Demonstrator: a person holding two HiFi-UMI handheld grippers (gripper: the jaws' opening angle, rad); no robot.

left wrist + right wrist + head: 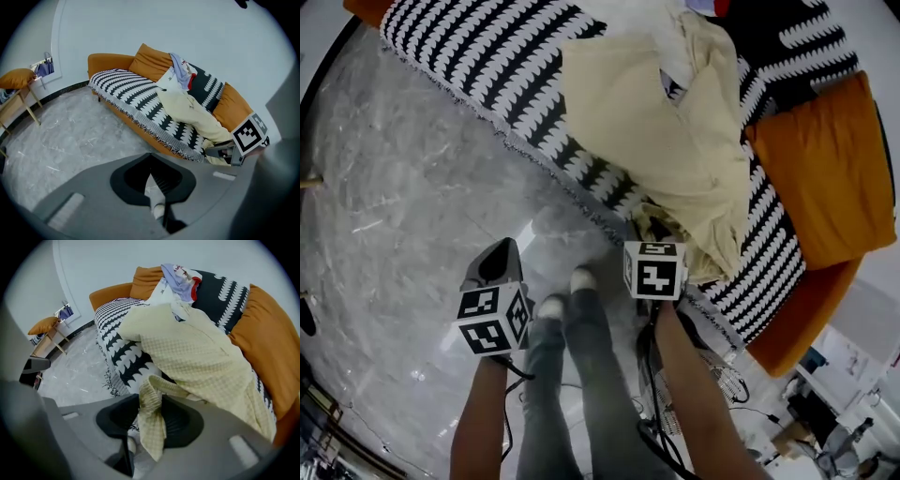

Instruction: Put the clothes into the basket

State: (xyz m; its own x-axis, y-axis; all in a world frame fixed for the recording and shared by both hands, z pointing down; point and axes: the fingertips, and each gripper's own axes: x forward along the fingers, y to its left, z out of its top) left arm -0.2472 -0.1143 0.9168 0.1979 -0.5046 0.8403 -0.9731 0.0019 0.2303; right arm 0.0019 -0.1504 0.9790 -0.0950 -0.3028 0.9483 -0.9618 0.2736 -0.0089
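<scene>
Cloth is the thing to watch here: a pale yellow waffle garment (206,357) lies on the sofa (110,63). Its long way runs from the sofa's back down to the front edge. The low end of it hangs off that edge. The right gripper (151,399) has its jaws closed on a fold of that low end, so the rest of the garment lies ahead of it and higher up.

The left gripper (151,178) is off to the side, over the floor (403,206) and well apart from the sofa. Its jaws look pressed together with nothing in them. So the right hand is the near one, and I think a pull toward the person would drag the garment off lengthwise.

More clothes (176,277), white and purple, are bunched behind it near the sofa's back. Under all of them is a black-and-white throw (126,89), with an orange cushion (825,169) beside it.

The floor is shiny grey stone, and the person's shoes (579,279) stand between the two grippers. I cannot find the basket for sure. A wire thing (727,380) sits on the floor by the sofa's end, but I cannot tell what it is.
</scene>
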